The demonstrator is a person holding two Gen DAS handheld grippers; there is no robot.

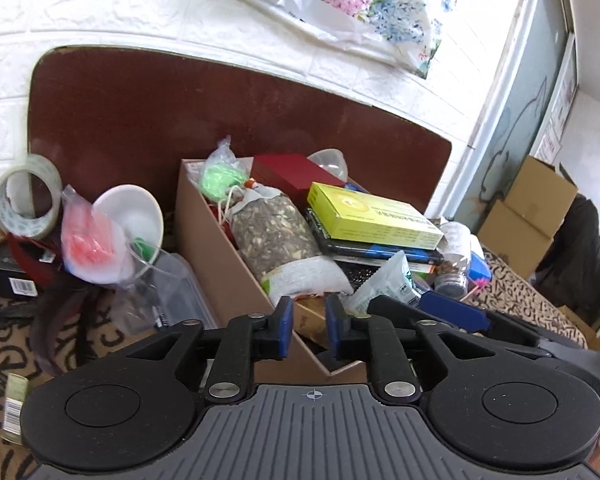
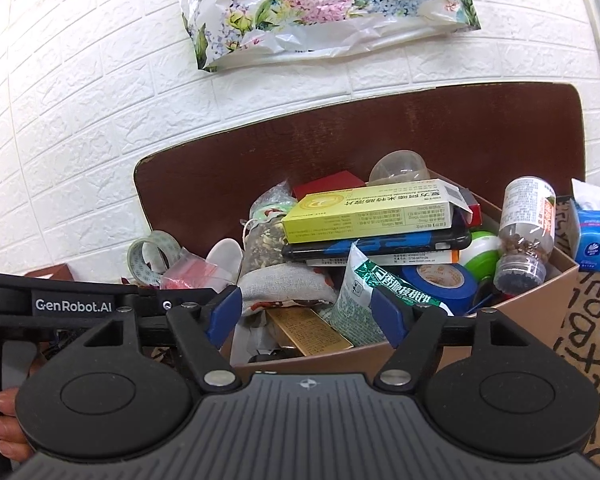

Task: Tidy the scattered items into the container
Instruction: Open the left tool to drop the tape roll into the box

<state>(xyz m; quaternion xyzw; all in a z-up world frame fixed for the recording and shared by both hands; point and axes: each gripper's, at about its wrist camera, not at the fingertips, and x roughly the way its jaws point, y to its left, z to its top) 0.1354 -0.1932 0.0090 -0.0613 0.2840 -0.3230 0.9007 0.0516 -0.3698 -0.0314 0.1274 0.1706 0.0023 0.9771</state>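
Observation:
A brown cardboard box (image 1: pixel 216 264) holds several items: a yellow-green medicine box (image 1: pixel 372 212), a mesh bag of dried herbs (image 1: pixel 272 236), a red box (image 1: pixel 296 174) and a green-white snack packet (image 2: pixel 360 300). My left gripper (image 1: pixel 308 330) hovers over the box's near corner, jaws a narrow gap apart and empty. My right gripper (image 2: pixel 306 314) is open and empty over the box's (image 2: pixel 540 300) front wall. Outside the box to the left lie a tape roll (image 1: pixel 26 200), a white bowl (image 1: pixel 136 216) and a pink bag (image 1: pixel 86 240).
A brown board (image 1: pixel 180 112) leans on the white brick wall behind the box. A blue tissue pack (image 2: pixel 596 236) lies right of the box on the patterned cloth (image 2: pixel 592 320). A clear plastic case (image 1: pixel 168 292) lies left of the box. Cardboard cartons (image 1: pixel 528 208) stand at far right.

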